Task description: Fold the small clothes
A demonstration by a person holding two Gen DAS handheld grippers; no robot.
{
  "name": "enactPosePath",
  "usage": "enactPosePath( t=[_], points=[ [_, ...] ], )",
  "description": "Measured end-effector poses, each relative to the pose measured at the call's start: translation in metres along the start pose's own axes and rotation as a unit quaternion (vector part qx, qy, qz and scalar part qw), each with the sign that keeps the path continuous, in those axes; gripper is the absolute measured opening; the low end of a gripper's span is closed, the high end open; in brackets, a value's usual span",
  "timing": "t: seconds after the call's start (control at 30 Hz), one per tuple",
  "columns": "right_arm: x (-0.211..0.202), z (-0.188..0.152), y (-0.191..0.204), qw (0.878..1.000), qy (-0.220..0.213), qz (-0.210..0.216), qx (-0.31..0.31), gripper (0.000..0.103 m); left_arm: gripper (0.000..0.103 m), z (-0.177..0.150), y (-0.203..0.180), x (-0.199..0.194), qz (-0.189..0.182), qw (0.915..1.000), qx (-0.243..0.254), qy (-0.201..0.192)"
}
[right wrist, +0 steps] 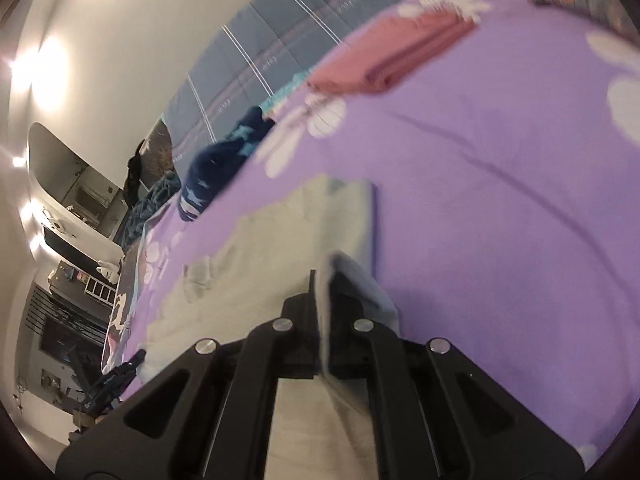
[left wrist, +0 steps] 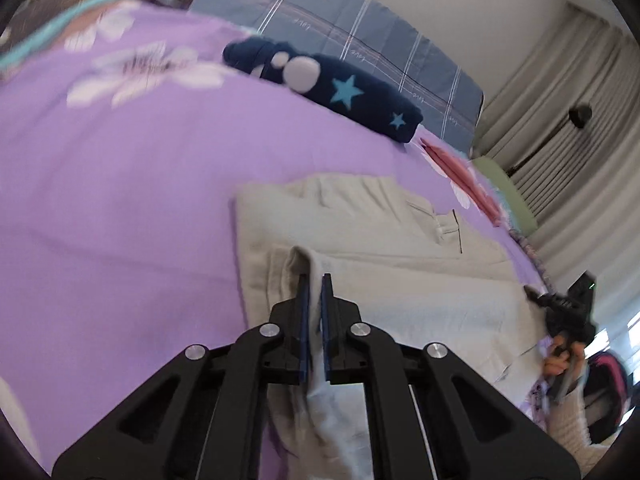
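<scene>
A cream garment (left wrist: 384,240) with a buttoned pocket lies partly folded on the purple floral bed sheet (left wrist: 120,200). My left gripper (left wrist: 316,280) is shut on a pinched edge of it at its near left side, and the cloth hangs down between the fingers. In the right wrist view the same cream garment (right wrist: 280,248) lies on the sheet (right wrist: 500,220). My right gripper (right wrist: 322,276) is shut on its near right edge, lifted a little. The right gripper also shows in the left wrist view (left wrist: 560,312), held by a hand.
A folded navy garment with blue stars (left wrist: 340,88) (right wrist: 216,160) and a folded pink garment (left wrist: 460,172) (right wrist: 392,56) lie farther back on the bed. A blue checked pillow (left wrist: 360,28) leans against the wall. Curtains (left wrist: 560,100) hang at the right.
</scene>
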State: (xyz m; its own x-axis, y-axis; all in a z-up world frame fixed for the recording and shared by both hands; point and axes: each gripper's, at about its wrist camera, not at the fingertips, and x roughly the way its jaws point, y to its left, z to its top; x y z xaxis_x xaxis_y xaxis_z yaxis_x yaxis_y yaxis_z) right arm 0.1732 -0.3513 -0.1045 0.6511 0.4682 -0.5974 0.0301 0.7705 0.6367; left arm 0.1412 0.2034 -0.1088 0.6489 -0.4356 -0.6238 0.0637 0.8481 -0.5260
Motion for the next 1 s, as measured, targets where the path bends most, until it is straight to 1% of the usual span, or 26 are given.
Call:
enactPosePath(
  t=[0.03, 0.07, 0.1, 0.13, 0.17, 0.2, 0.27, 0.3, 0.37, 0.43, 0.47, 0.5, 0.53, 0.57, 0.6, 0.63, 0.7, 0.77, 0.8, 0.87, 0.93, 1.0],
  points=[
    [0.000, -0.001, -0.002, 1.000, 0.001, 0.003, -0.002, 0.002, 0.007, 0.000, 0.005, -0.004, -0.017, 0.9997, -0.014, -0.005],
    [0.000, -0.001, -0.002, 1.000, 0.002, 0.004, -0.005, 0.002, 0.011, 0.000, 0.008, -0.007, -0.024, 0.9995, -0.021, -0.007],
    [0.000, 0.000, -0.001, 1.000, 0.004, 0.004, -0.009, 0.003, 0.017, 0.000, 0.009, -0.011, -0.024, 0.9994, -0.022, -0.009],
    [-0.001, 0.001, -0.001, 1.000, 0.006, 0.002, -0.013, 0.005, 0.020, 0.000, 0.008, -0.014, -0.024, 0.9995, -0.019, -0.008],
    [-0.003, 0.001, 0.001, 1.000, 0.006, 0.000, -0.019, 0.006, 0.029, -0.001, 0.005, -0.016, -0.025, 0.9995, -0.016, -0.007],
    [-0.006, -0.001, 0.004, 1.000, 0.007, -0.001, -0.022, 0.010, 0.036, -0.002, 0.002, -0.019, -0.025, 0.9996, -0.012, -0.005],
    [-0.013, -0.006, 0.007, 1.000, 0.011, 0.002, -0.028, 0.017, 0.042, -0.009, -0.008, -0.029, -0.027, 0.9996, 0.008, -0.002],
    [-0.017, -0.008, 0.008, 0.999, 0.011, 0.001, -0.032, 0.019, 0.042, -0.013, -0.013, -0.033, -0.031, 0.9994, 0.017, 0.003],
    [-0.028, -0.017, 0.009, 0.999, 0.012, -0.007, -0.043, 0.020, 0.042, -0.021, -0.021, -0.032, -0.027, 0.9991, 0.027, 0.017],
    [-0.037, -0.025, 0.009, 0.999, 0.012, -0.014, -0.051, 0.020, 0.041, -0.031, -0.026, -0.036, -0.006, 0.9987, 0.042, 0.030],
    [-0.041, -0.029, 0.008, 0.998, 0.012, -0.016, -0.054, 0.020, 0.038, -0.035, -0.027, -0.038, 0.000, 0.9983, 0.049, 0.032],
    [-0.045, -0.033, 0.008, 0.998, 0.013, -0.019, -0.058, 0.018, 0.032, -0.039, -0.029, -0.042, 0.004, 0.9978, 0.056, 0.033],
    [-0.048, -0.036, 0.008, 0.998, 0.013, -0.023, -0.062, 0.013, 0.029, -0.041, -0.028, -0.043, 0.007, 0.9976, 0.059, 0.035],
    [-0.049, -0.037, 0.008, 0.997, 0.014, -0.024, -0.066, 0.007, 0.020, -0.041, -0.028, -0.044, 0.011, 0.9974, 0.061, 0.036],
    [-0.050, -0.038, 0.009, 0.997, 0.014, -0.024, -0.072, 0.006, 0.006, -0.041, -0.028, -0.043, 0.013, 0.9972, 0.062, 0.039],
    [-0.051, -0.038, 0.012, 0.997, 0.012, -0.023, -0.076, 0.006, 0.005, -0.040, -0.027, -0.043, 0.009, 0.9973, 0.060, 0.042],
    [-0.056, -0.034, 0.018, 0.997, 0.003, -0.006, -0.072, 0.006, 0.005, -0.035, -0.028, -0.044, 0.004, 0.9980, 0.051, 0.037],
    [-0.063, -0.029, 0.024, 0.998, -0.007, 0.019, -0.066, 0.005, 0.005, -0.028, -0.031, -0.052, -0.013, 0.9989, 0.038, 0.021],
    [-0.070, -0.023, 0.029, 0.997, -0.015, 0.035, -0.064, 0.005, 0.005, -0.023, -0.032, -0.060, -0.028, 0.9991, 0.031, 0.009],
    [-0.077, -0.010, 0.037, 0.996, -0.027, 0.051, -0.064, 0.005, 0.005, -0.013, -0.038, -0.070, -0.043, 0.9986, 0.030, -0.009],
    [-0.079, 0.014, 0.045, 0.996, -0.036, 0.059, -0.057, 0.005, 0.005, 0.005, -0.045, -0.080, -0.040, 0.9978, 0.039, -0.034],
    [-0.069, 0.043, 0.052, 0.997, -0.036, 0.058, -0.044, 0.005, 0.005, 0.025, -0.051, -0.084, -0.032, 0.9970, 0.045, -0.054]
  ],
)
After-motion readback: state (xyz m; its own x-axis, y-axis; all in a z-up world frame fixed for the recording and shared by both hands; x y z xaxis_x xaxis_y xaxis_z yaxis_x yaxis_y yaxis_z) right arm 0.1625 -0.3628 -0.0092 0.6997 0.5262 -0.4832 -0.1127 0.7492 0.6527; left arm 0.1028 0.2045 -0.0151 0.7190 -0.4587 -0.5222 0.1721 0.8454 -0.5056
